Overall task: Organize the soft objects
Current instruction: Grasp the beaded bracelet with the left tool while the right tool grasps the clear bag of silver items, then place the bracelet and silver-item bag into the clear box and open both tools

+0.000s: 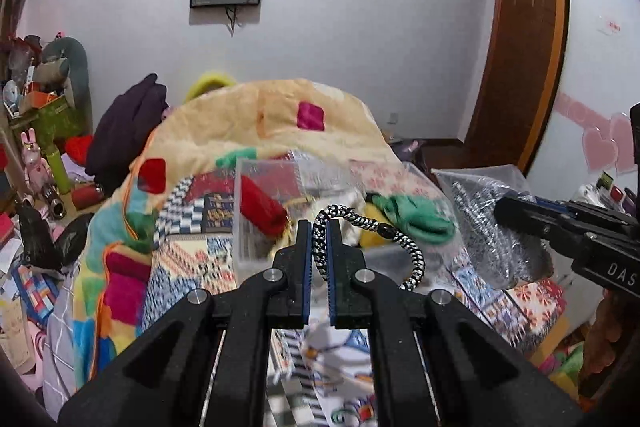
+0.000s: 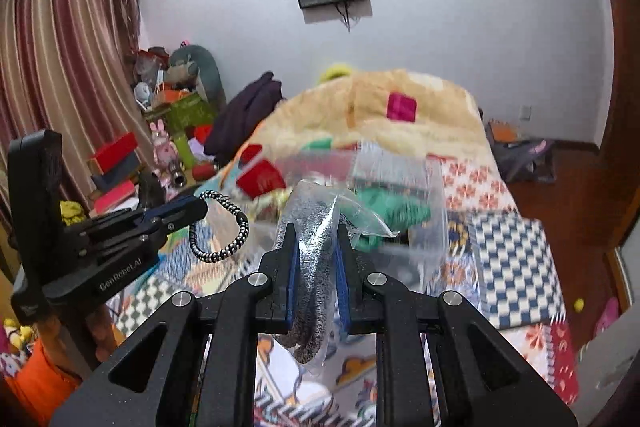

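My left gripper is shut on a black-and-white braided hair tie that loops out to the right; it also shows in the right wrist view, held by the left gripper. My right gripper is shut on a clear plastic bag of grey speckled hair ties; the bag and the right gripper show at the right of the left wrist view. Both hang above a clear plastic box holding red, green and yellow soft items on the bed.
A colourful patterned blanket is heaped on the bed behind the box. A blue-and-white checked cushion lies at the right. Cluttered shelves and toys stand at the left. A wooden door is at the right.
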